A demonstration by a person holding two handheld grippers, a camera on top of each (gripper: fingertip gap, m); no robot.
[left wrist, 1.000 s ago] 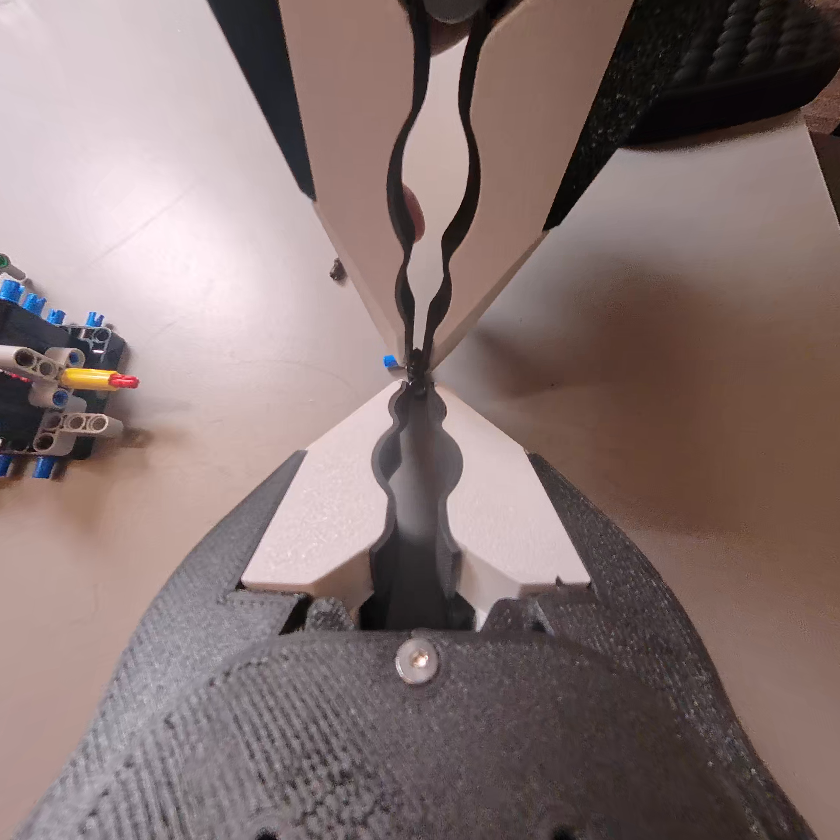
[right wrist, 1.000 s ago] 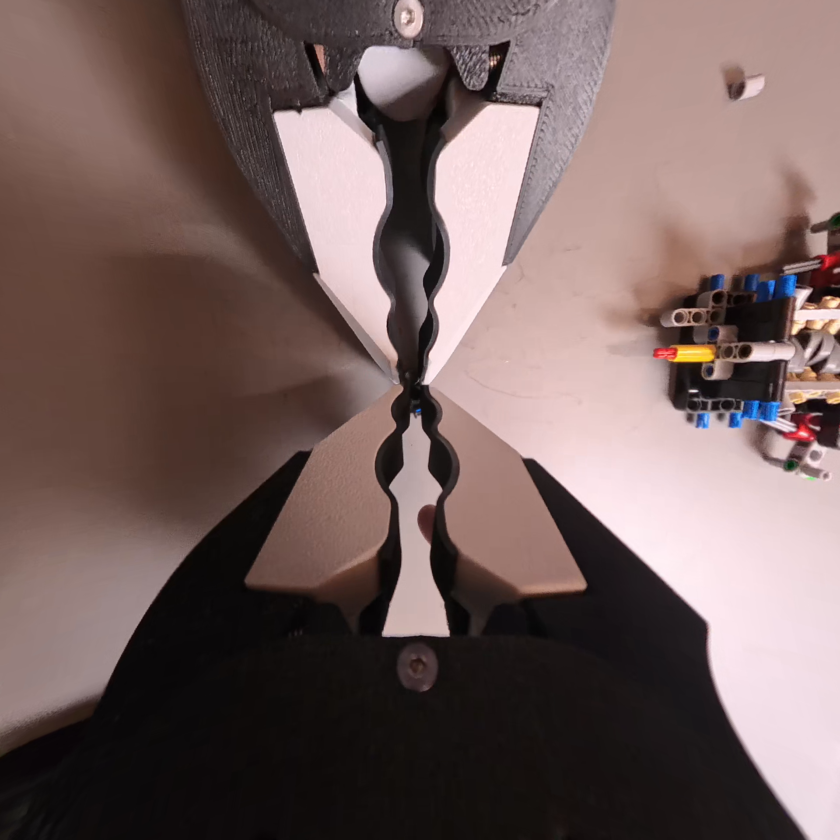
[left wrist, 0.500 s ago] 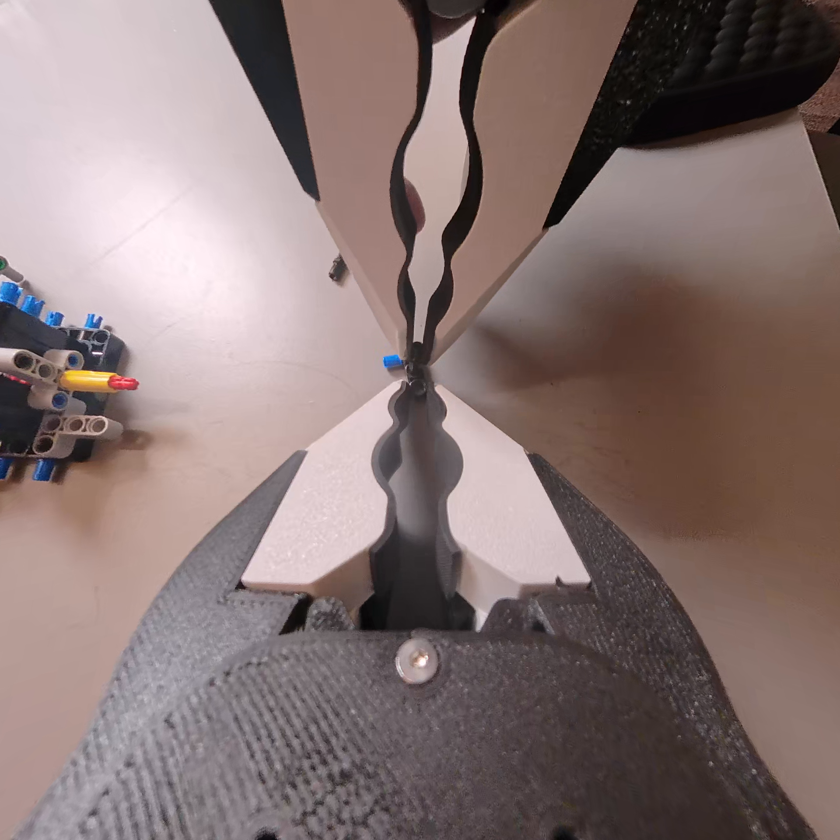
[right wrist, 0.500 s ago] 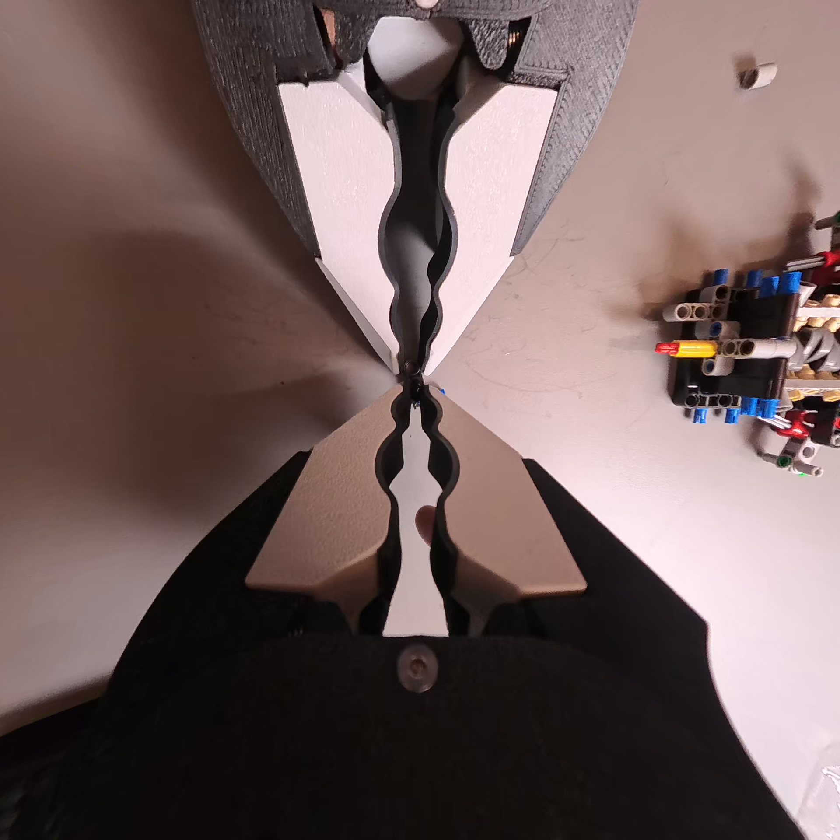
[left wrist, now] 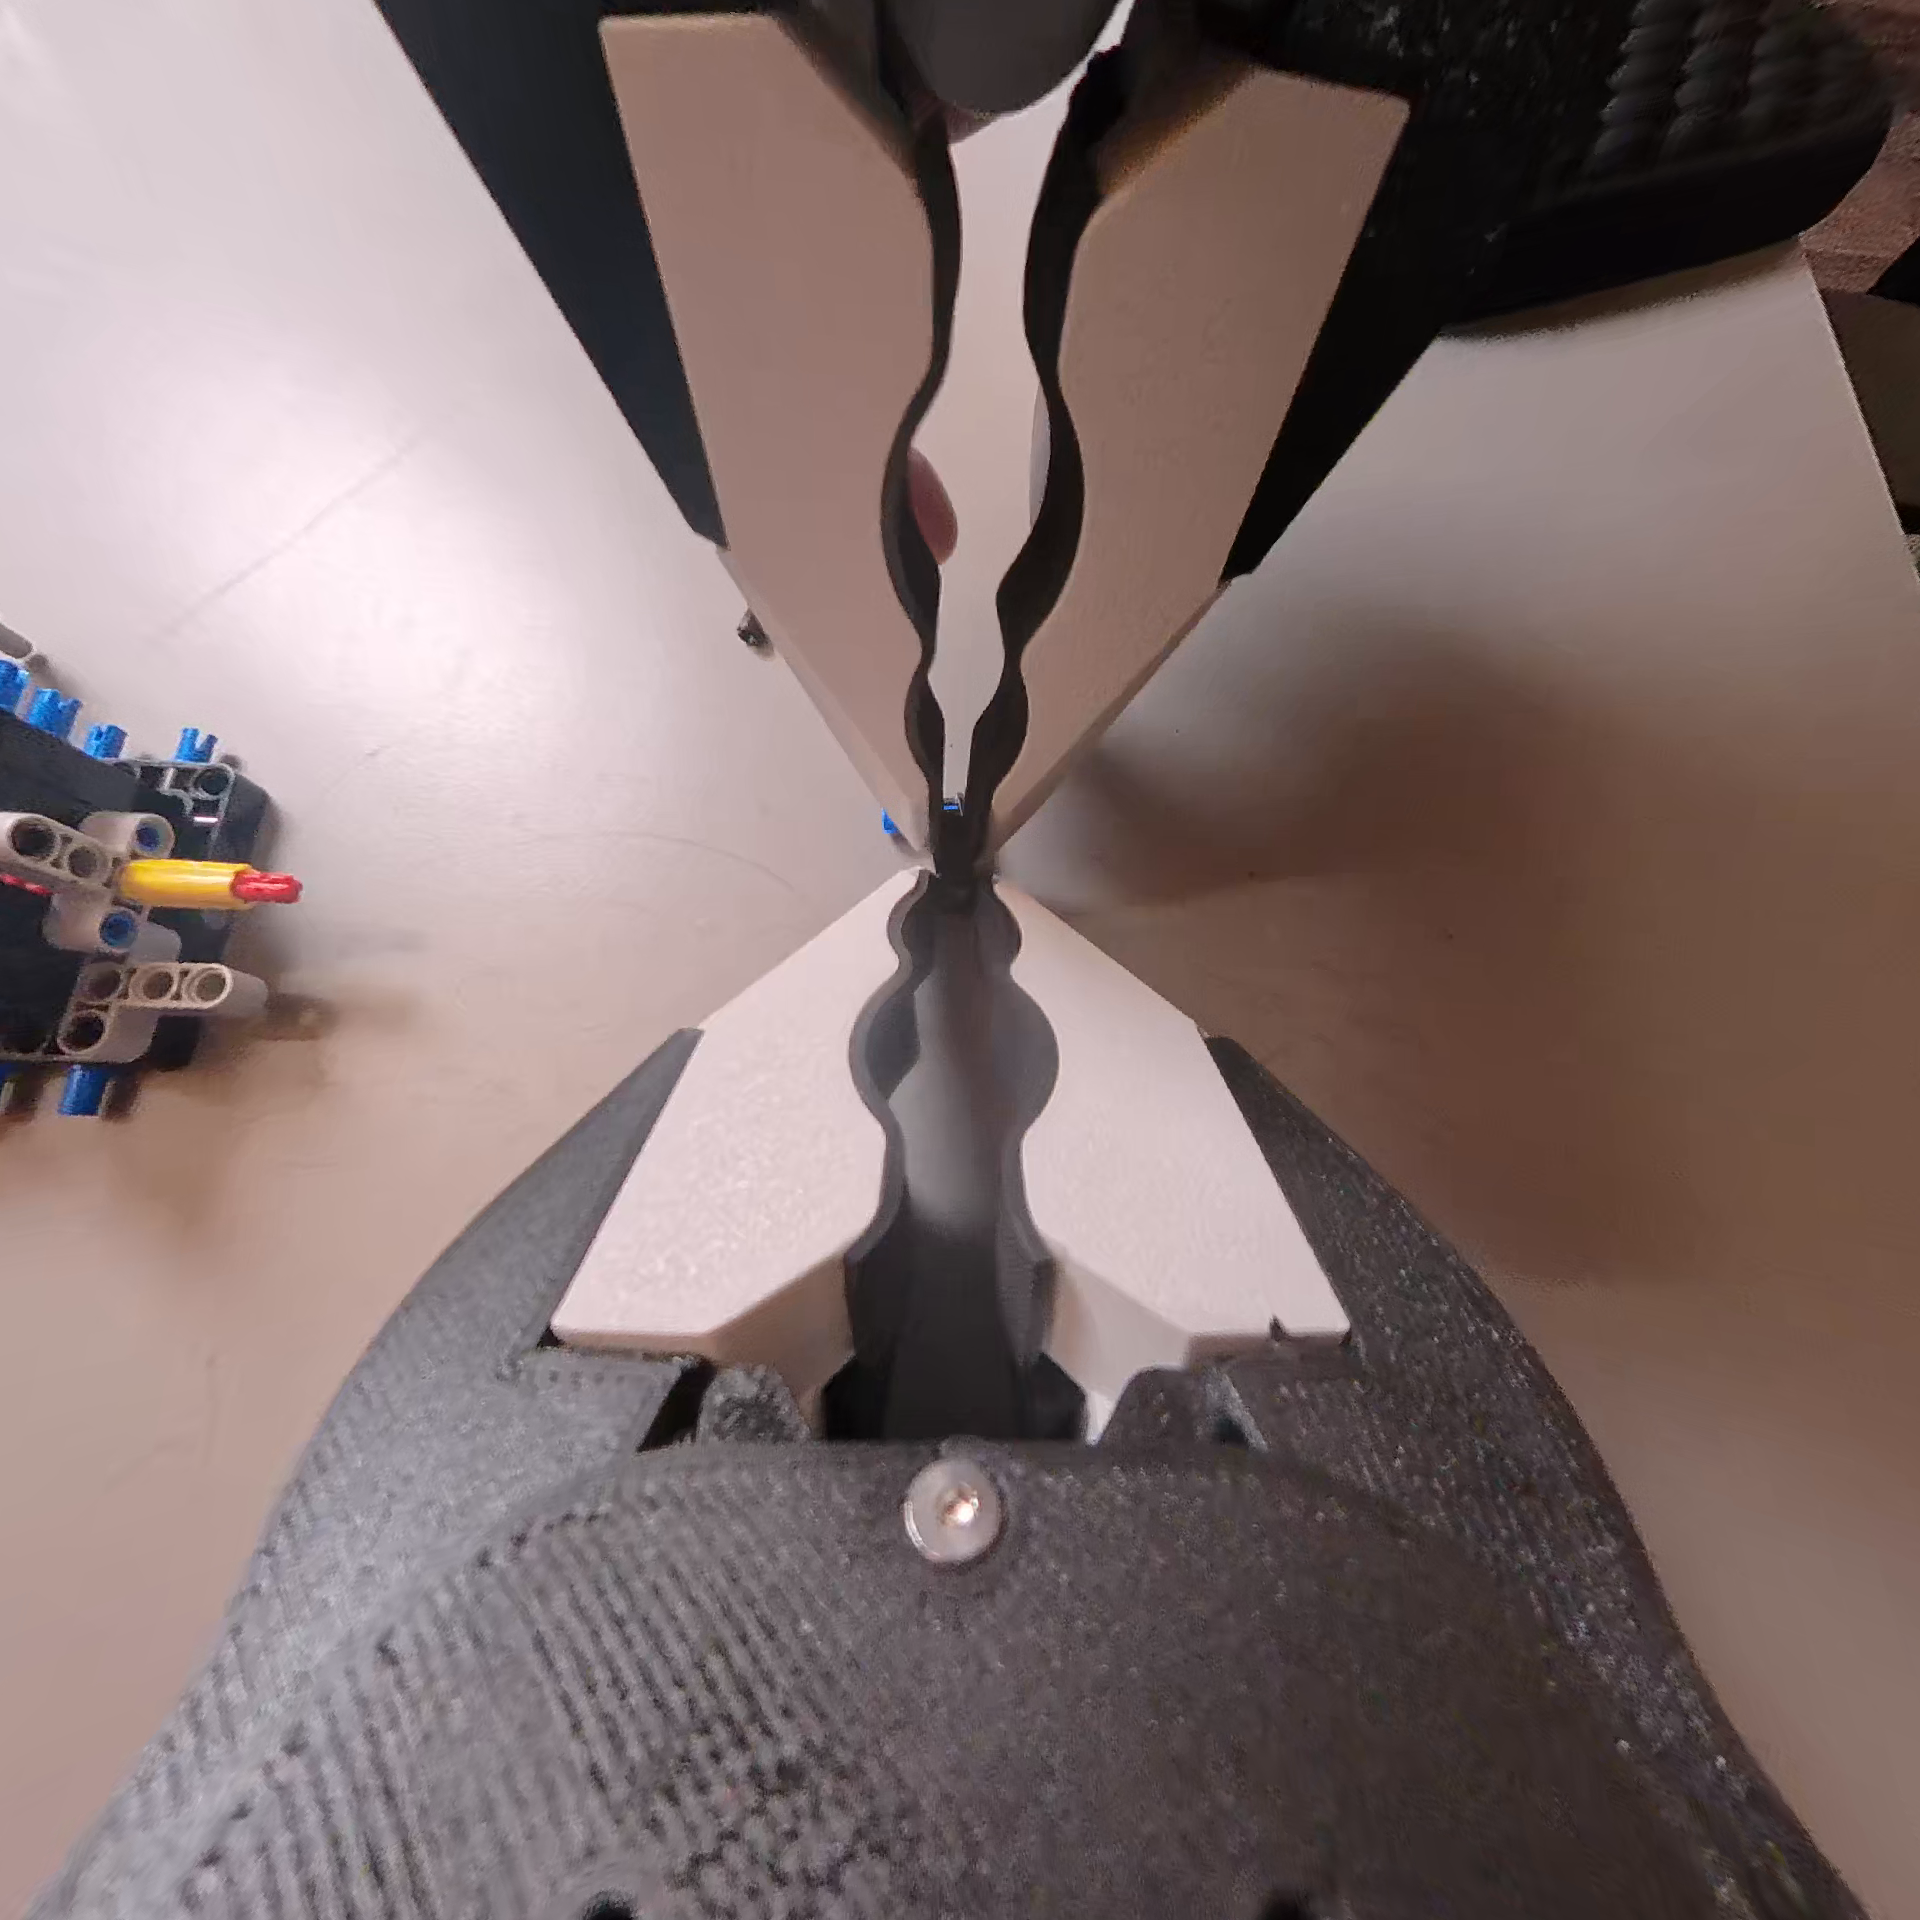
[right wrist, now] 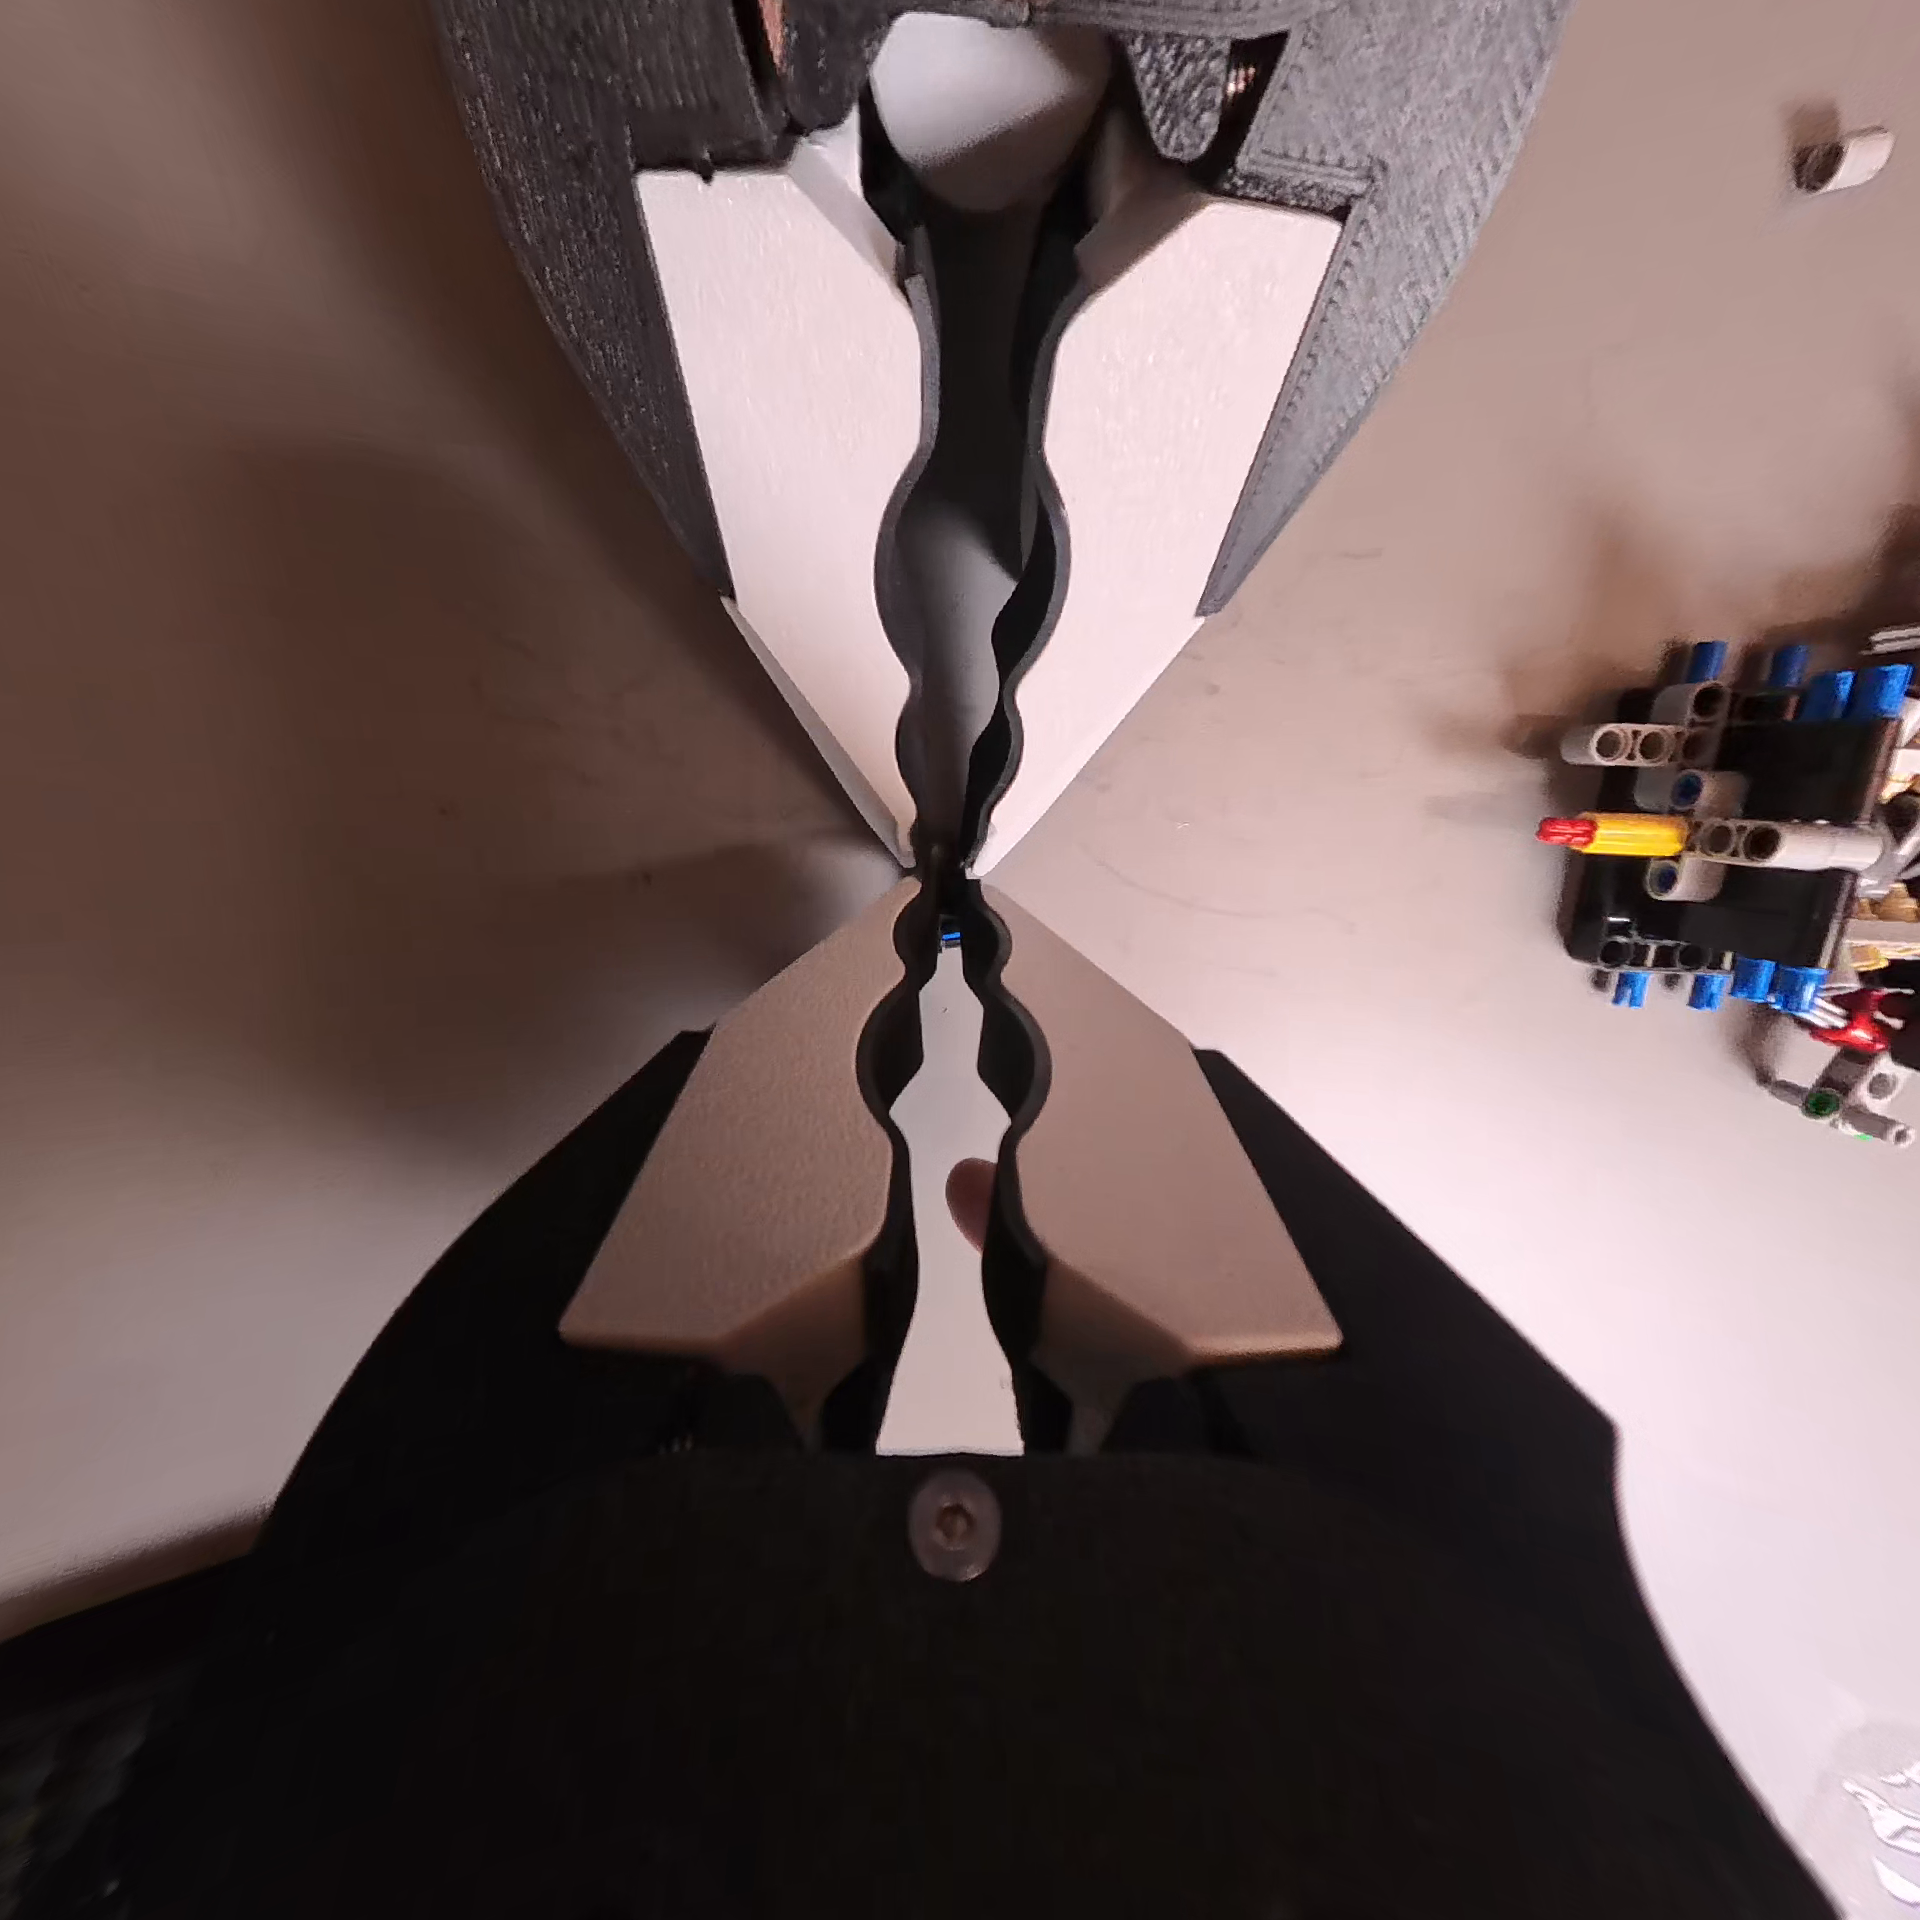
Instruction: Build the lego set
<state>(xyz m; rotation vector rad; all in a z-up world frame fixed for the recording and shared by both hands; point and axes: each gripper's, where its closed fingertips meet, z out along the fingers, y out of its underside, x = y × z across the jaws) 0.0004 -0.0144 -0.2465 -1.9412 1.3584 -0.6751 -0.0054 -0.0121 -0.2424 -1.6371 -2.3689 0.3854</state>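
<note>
In the right wrist view the left gripper (right wrist: 940, 862) now sits a little higher in the picture than 1 second ago. The lego assembly (right wrist: 1745, 842) appears lower at the right edge, and the small blue pin (right wrist: 948, 940) is almost hidden between the tips.

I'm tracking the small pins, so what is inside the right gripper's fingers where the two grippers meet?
A blue sliver of a small piece shows between the right gripper fingers, tip to tip with the left gripper. The rest, and anything the left holds, is covered.
</note>
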